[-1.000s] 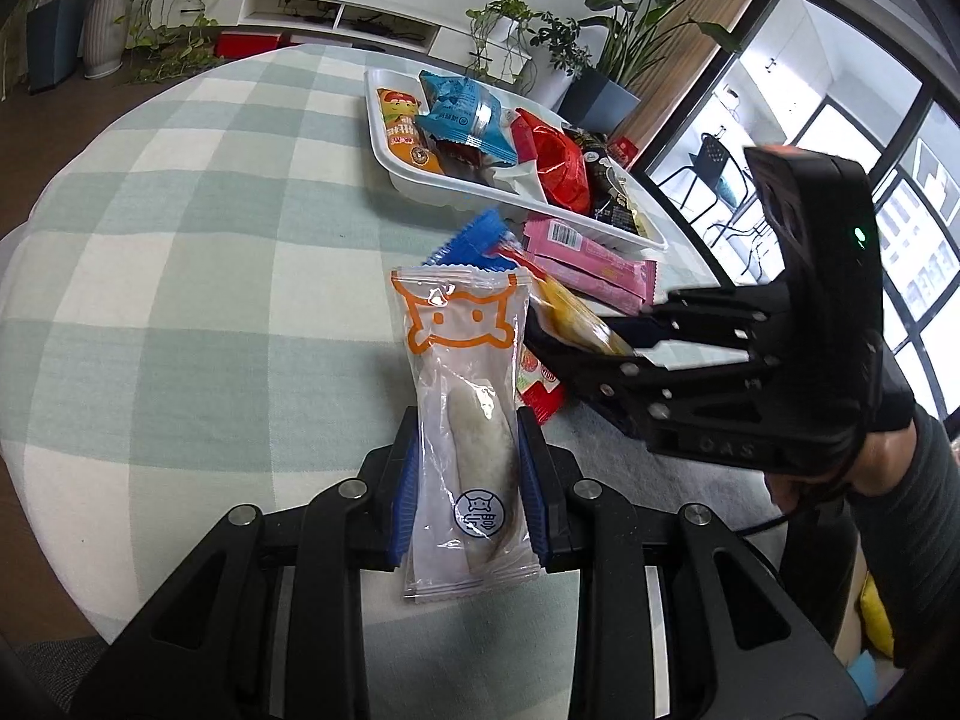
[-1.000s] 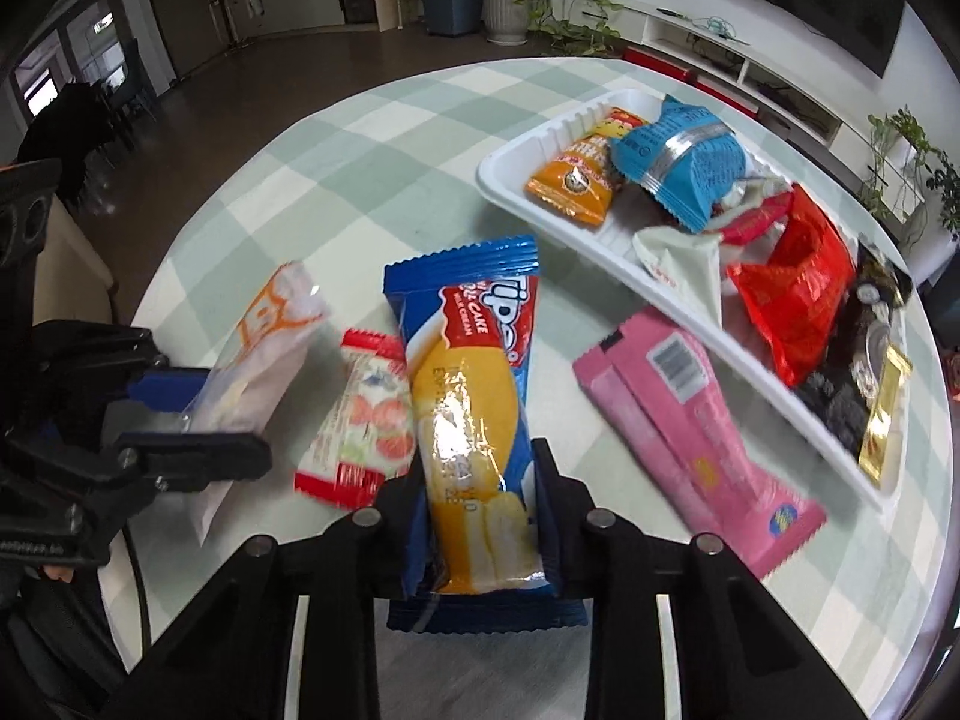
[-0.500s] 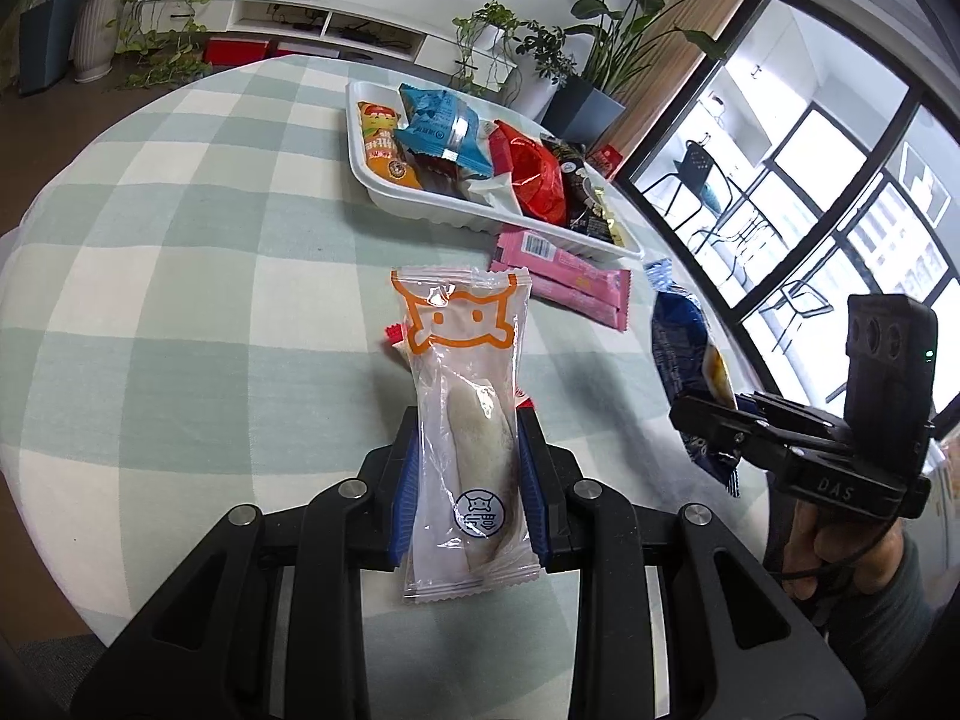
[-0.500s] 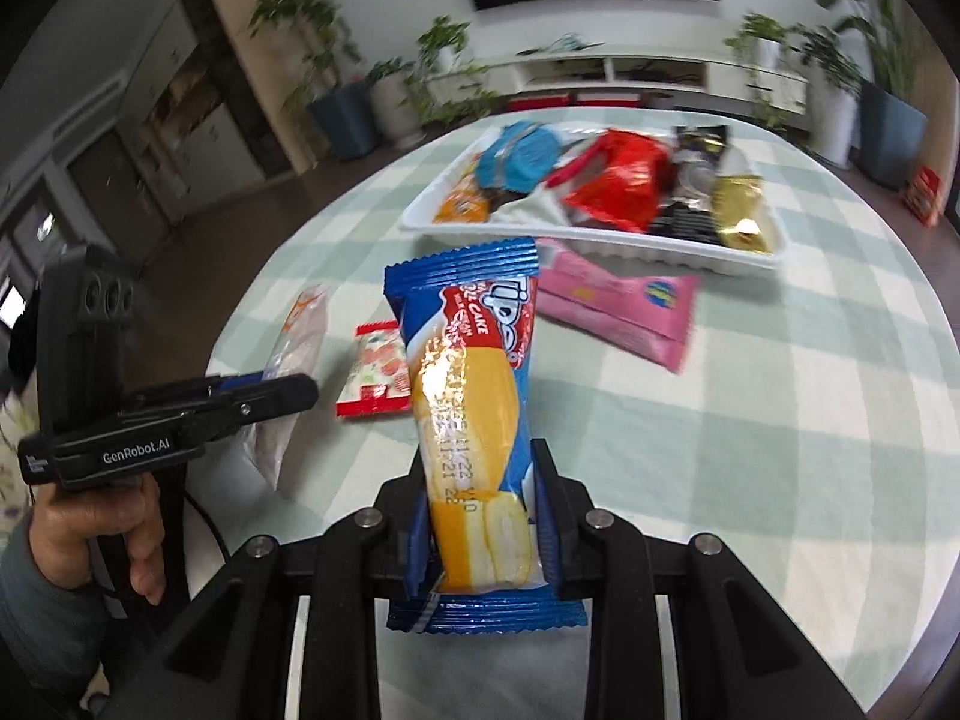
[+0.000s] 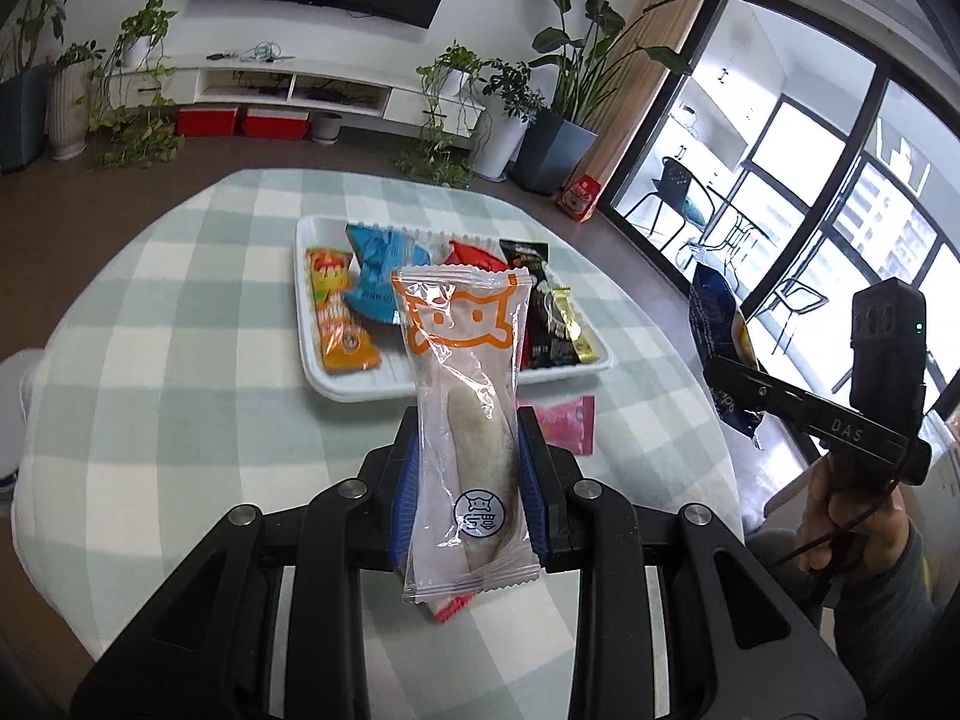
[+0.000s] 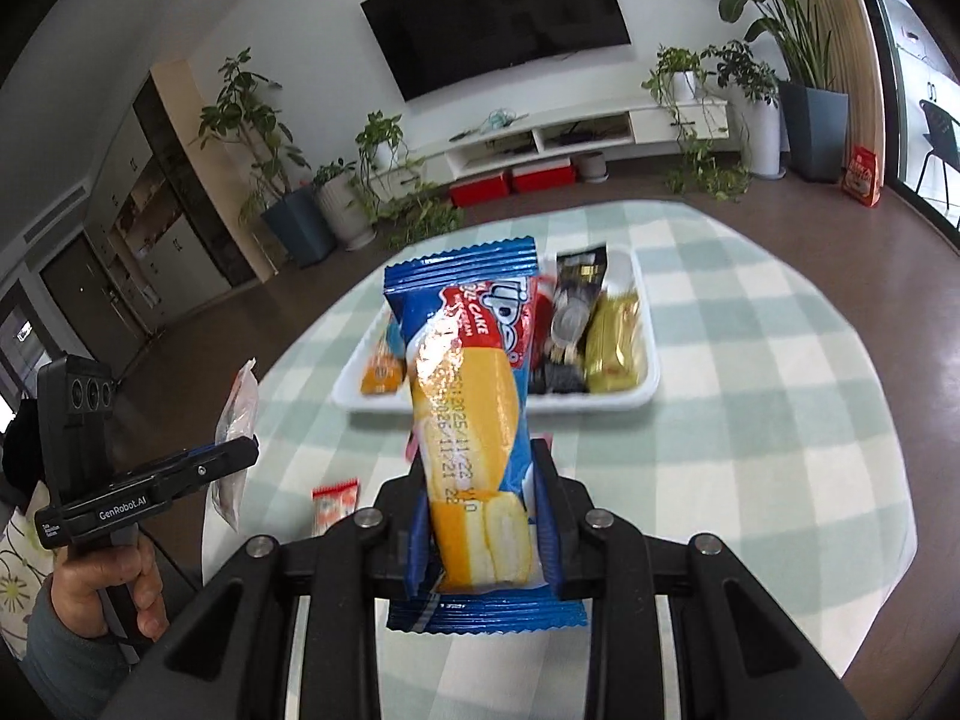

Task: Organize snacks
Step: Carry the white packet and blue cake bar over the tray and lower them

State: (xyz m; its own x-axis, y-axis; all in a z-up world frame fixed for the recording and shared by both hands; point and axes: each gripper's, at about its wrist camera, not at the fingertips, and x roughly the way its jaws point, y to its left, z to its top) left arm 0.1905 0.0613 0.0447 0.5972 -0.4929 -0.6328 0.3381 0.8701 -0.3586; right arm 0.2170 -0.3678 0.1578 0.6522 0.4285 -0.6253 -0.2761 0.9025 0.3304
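**Two snacks held up, one tray already packed**

The left claw [image 5: 468, 474] squeezes a clear snack bag [image 5: 465, 420] with an orange cat face on it. The right claw [image 6: 483, 516] squeezes a blue cake pack [image 6: 468, 396]. Both packs stick up between the pads.

Straight ahead of both claws, on the checked table [image 5: 180, 396], sits a white tray [image 5: 312, 360]. Inside it lie an orange pack [image 5: 336, 324], a blue pack [image 5: 381, 288], a red pack [image 5: 474, 255], a black pack [image 5: 543, 324] and a gold bar [image 6: 612, 342].

A pink pack [image 5: 567, 420] lies on the table between the left claw and the tray. A small red-and-white snack [image 6: 336, 504] lies just left of the right claw.
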